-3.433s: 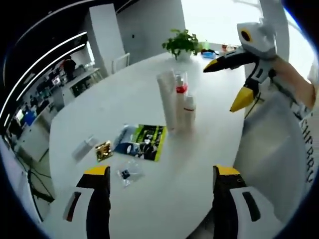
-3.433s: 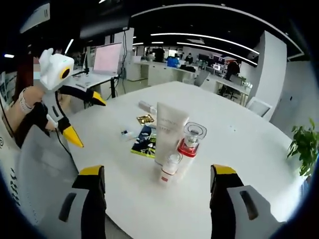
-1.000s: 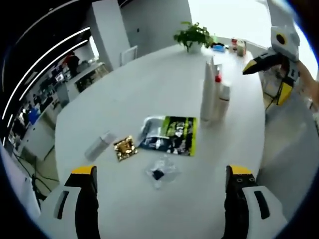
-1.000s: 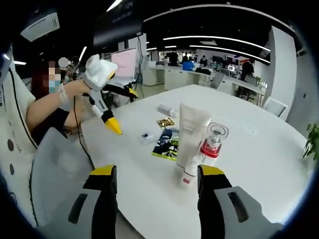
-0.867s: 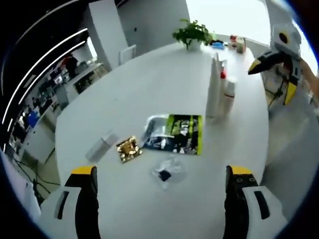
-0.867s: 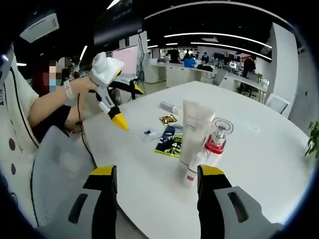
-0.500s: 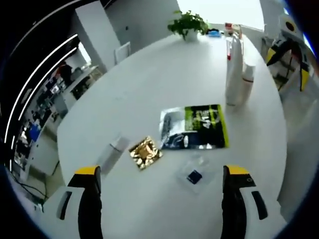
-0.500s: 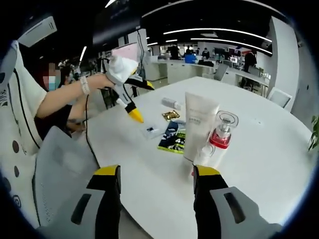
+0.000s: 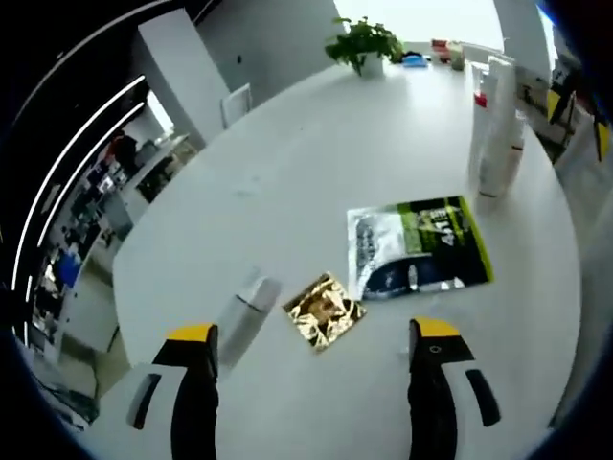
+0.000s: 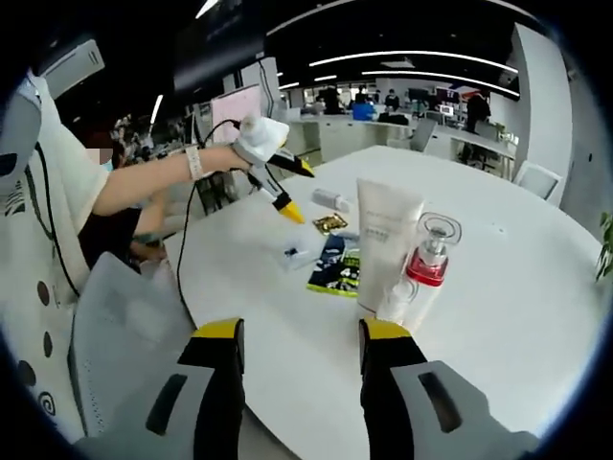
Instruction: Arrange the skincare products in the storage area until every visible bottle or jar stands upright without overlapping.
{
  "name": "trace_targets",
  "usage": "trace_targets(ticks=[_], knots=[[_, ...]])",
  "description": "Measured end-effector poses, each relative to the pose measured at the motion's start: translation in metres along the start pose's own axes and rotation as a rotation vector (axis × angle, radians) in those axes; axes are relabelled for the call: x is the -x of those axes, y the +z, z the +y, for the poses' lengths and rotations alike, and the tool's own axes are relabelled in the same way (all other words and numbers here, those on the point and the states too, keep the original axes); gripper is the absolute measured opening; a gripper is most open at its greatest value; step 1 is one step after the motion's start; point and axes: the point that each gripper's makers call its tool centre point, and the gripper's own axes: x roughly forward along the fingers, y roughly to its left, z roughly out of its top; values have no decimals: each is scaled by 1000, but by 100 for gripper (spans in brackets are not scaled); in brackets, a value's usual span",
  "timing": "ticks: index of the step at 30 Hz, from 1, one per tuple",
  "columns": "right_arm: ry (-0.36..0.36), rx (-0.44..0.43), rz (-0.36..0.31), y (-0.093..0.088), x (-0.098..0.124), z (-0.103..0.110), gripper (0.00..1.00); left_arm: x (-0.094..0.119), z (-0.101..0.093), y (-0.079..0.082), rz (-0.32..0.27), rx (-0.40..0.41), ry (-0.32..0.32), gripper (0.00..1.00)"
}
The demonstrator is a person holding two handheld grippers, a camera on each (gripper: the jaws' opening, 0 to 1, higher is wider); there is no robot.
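Moved: left hand-held gripper [image 9: 311,383], jaws wide, has closed on the lying white bottle [image 9: 245,309].
Right hand-held gripper [image 10: 300,353]: narrower, empty.
Risk: round bottle may roll off the tabletop [image 9: 316,172].

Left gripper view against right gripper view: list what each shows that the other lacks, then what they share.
Left gripper view alone: a potted green plant at the table's far edge. Right gripper view alone: the person's bare forearm carrying the left gripper, and a pink monitor. Shared: the round white table, gold foil sachet, green-and-black packet, lying white bottle and standing white tube.
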Motion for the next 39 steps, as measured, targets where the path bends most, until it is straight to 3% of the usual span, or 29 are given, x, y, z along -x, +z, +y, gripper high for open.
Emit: trace_targets(ticks=[12, 17, 28, 39], knots=[[0, -11, 16, -3, -4, -4, 44, -31, 49, 1, 13, -72, 14, 55], [13, -21, 27, -6, -6, -2, 43, -41, 54, 1, 19, -83, 15, 46], [18, -49, 51, -12, -11, -2, 41, -66, 74, -17, 99, -100, -23, 38], [18, -64, 72, -19, -18, -2, 39, -87, 74, -35, 156, -87, -96, 34]])
